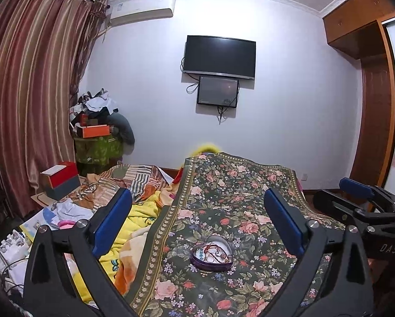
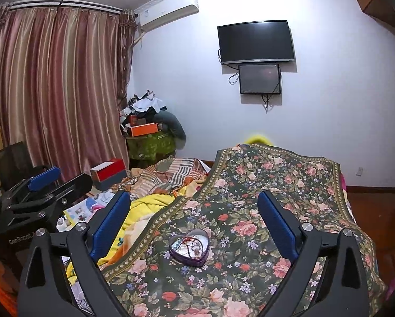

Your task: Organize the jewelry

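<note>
Both our left hand-held gripper (image 1: 197, 219) and right hand-held gripper (image 2: 194, 216) hang released, empty, near the heart-shaped tin (image 1: 211, 256) of jewelry on the bed (image 1: 224, 185); next comes picking a piece to sort, we judge.

Inside the heart-shaped tin (image 2: 189, 250) we see a tangle of red cord and beads too small to tell apart. Left of the tin, the yellow blanket (image 1: 140, 212) passes behind a gripper finger (image 1: 110, 224), and we lose the wardrobe (image 1: 366, 60) at the frame's right edge.
</note>
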A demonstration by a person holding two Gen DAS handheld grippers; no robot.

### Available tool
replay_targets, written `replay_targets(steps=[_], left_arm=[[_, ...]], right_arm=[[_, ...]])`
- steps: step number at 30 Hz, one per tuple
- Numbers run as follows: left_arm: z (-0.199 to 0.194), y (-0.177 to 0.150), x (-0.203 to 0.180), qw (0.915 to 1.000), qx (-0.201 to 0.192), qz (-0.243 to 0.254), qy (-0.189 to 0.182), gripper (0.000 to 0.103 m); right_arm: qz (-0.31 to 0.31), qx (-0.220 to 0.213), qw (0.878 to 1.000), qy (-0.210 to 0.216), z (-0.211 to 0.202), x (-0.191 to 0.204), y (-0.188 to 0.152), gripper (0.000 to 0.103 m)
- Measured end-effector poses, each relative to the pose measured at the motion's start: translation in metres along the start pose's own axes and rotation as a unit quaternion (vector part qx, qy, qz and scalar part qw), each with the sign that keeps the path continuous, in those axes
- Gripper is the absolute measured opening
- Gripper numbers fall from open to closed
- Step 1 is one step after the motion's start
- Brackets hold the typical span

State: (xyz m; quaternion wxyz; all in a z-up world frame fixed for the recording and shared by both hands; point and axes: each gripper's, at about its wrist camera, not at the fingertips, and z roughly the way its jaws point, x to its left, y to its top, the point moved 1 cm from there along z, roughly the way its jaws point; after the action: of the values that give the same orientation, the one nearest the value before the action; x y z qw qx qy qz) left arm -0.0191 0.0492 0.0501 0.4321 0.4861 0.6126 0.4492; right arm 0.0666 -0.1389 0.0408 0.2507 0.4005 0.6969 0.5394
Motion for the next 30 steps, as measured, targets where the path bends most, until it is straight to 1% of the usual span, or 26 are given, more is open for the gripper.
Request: replay_targets(steps=[30], left_arm=[[0.0035,-0.0036,-0.0022,0.9999,0.010,0.001,-0.005,0.102]], right_arm=[[0.002,0.006,1.000,0.001,-0.0007,0.0009,-0.0010,0.096]])
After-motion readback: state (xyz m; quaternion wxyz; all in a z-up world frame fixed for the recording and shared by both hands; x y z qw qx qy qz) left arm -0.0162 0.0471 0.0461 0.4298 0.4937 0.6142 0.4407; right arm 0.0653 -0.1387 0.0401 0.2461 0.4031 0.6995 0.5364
